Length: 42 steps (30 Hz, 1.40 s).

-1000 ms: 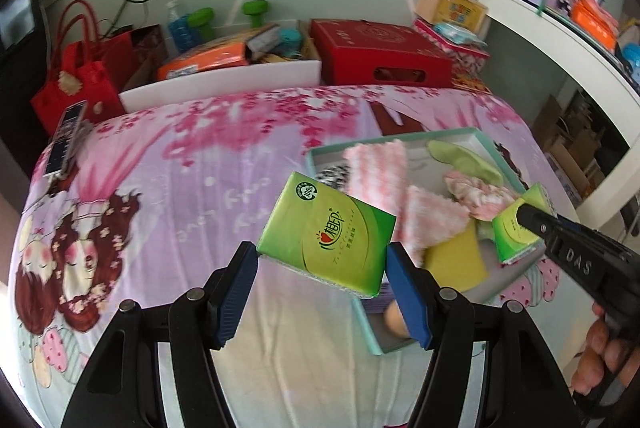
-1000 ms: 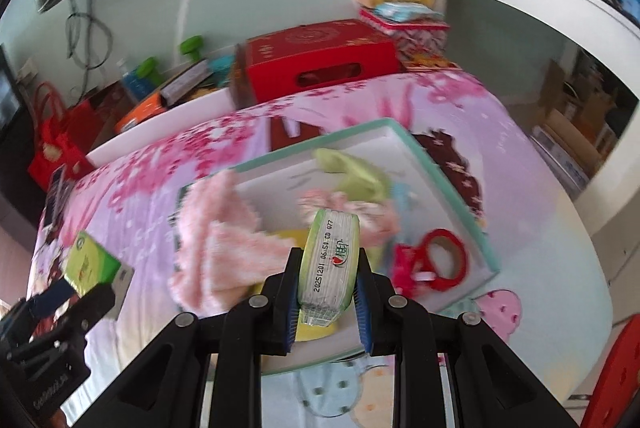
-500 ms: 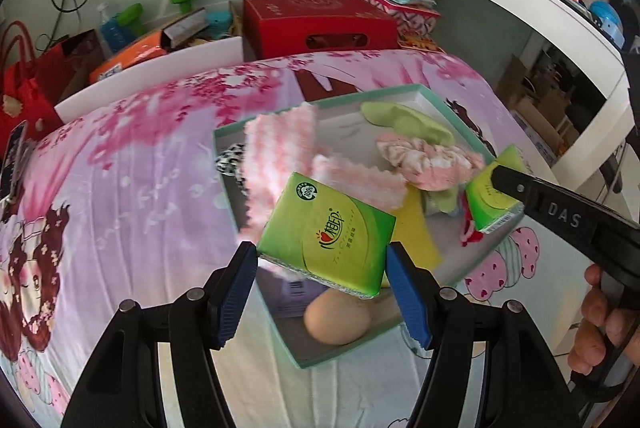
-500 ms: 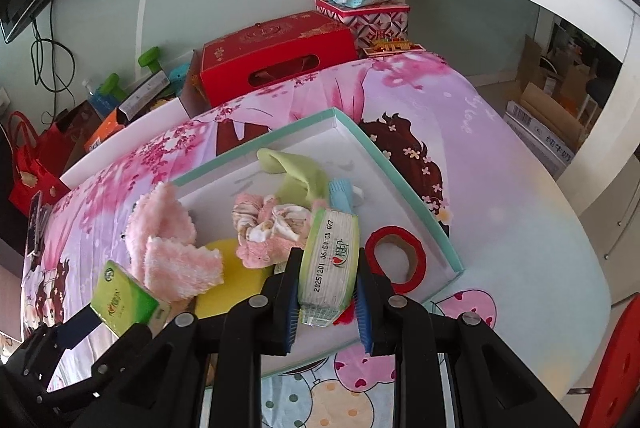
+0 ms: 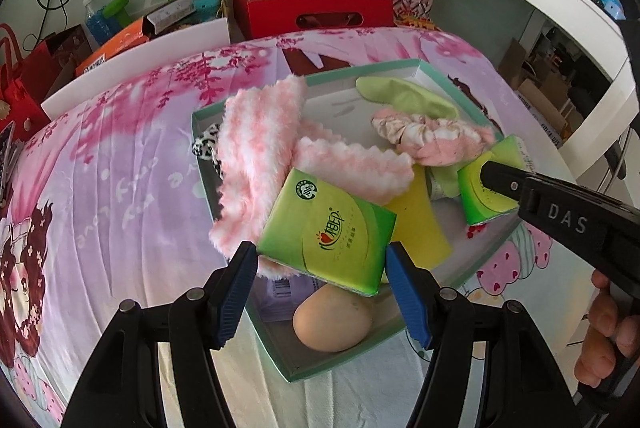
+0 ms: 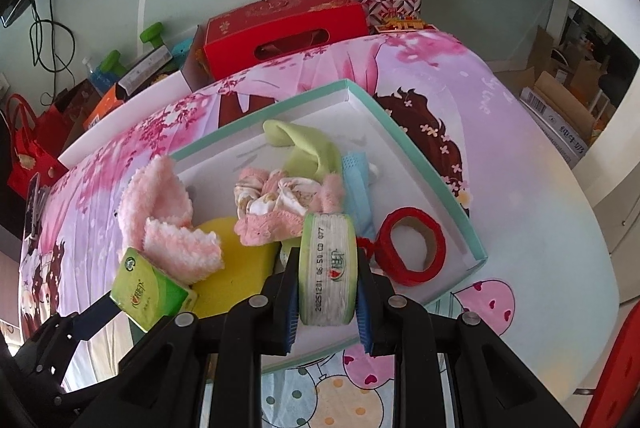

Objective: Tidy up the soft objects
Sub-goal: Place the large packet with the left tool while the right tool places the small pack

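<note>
Above the tray (image 5: 248, 312), each hand-held gripper clamps a green tissue pack: left (image 5: 320, 260), right (image 6: 328, 302).

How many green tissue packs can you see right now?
2: one tissue pack between the left gripper's fingers, the other pack held edge-on in the right gripper. More may be hidden under the cloths.

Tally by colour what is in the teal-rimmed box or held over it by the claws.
Green: 3 – tissue pack, tissue pack, green cloth
Pink: 2 – fluffy towel, scrunchie
Yellow: 1 – sponge
Red: 1 – tape roll
Blue: 1 – mask
Beige: 1 – egg-shaped ball
Total: 9
</note>
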Tool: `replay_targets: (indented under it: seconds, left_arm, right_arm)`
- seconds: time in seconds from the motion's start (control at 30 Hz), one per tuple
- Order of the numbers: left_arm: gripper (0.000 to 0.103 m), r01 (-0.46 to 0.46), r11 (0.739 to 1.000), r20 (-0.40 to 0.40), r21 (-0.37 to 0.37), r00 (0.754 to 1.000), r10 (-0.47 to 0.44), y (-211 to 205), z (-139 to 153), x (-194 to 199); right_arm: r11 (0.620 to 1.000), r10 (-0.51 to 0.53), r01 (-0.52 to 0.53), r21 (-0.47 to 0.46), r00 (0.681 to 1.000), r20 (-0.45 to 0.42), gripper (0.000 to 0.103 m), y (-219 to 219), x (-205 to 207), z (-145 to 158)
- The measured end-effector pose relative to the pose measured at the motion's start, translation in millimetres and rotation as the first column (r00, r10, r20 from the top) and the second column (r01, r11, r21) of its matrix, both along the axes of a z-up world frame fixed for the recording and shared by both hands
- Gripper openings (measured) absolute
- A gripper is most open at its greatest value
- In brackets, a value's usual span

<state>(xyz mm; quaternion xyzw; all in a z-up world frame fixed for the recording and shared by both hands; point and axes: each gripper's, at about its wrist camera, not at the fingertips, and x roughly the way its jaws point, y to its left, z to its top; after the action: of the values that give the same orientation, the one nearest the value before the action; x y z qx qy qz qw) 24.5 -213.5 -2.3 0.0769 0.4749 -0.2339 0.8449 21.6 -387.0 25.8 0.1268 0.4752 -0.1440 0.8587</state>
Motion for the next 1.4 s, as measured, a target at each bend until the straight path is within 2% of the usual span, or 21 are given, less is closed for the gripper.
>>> replay_targets:
  seconds: [0.53,0.97,1.03,1.2,1.3,1.4]
  left_arm:
    - [0.068,-0.007,1.000,-0.019,0.000,1.000,0.007,-1,-7,4]
    - [0.068,-0.021,1.000,-0.032,0.010,0.999,0.022,2,-1,1]
    - [0.068,-0.023,1.000,-0.028,0.004,0.999,0.023,3,2,0]
    - [0.070,-0.026,1.000,-0.022,-0.007,0.999,0.026,6,9,-2]
    - [0.074,-0.027,1.000,-0.021,-0.014,0.999,0.027,8,13,-2]
    - [0.074,-0.030,0.999,-0.010,-0.024,1.000,0.030,11,18,-4]
  right_arm:
    - [1.000,0.024,-0.024,-0.001,0.997,-0.071,0.025,7,5,-16]
    - [1.000,-0.004,0.005,0.009,0.998,-0.067,0.027,1,3,-12]
    - [1.000,-0.007,0.008,0.009,0.998,-0.067,0.031,1,3,-12]
    - [1.000,-0.025,0.025,-0.004,0.998,-0.059,0.055,-2,1,-9]
    - [0.999,-0.038,0.037,-0.006,0.998,-0.059,0.061,-5,0,-9]
    - [0.999,-0.043,0.042,-0.010,0.997,-0.063,0.066,-7,0,-9]
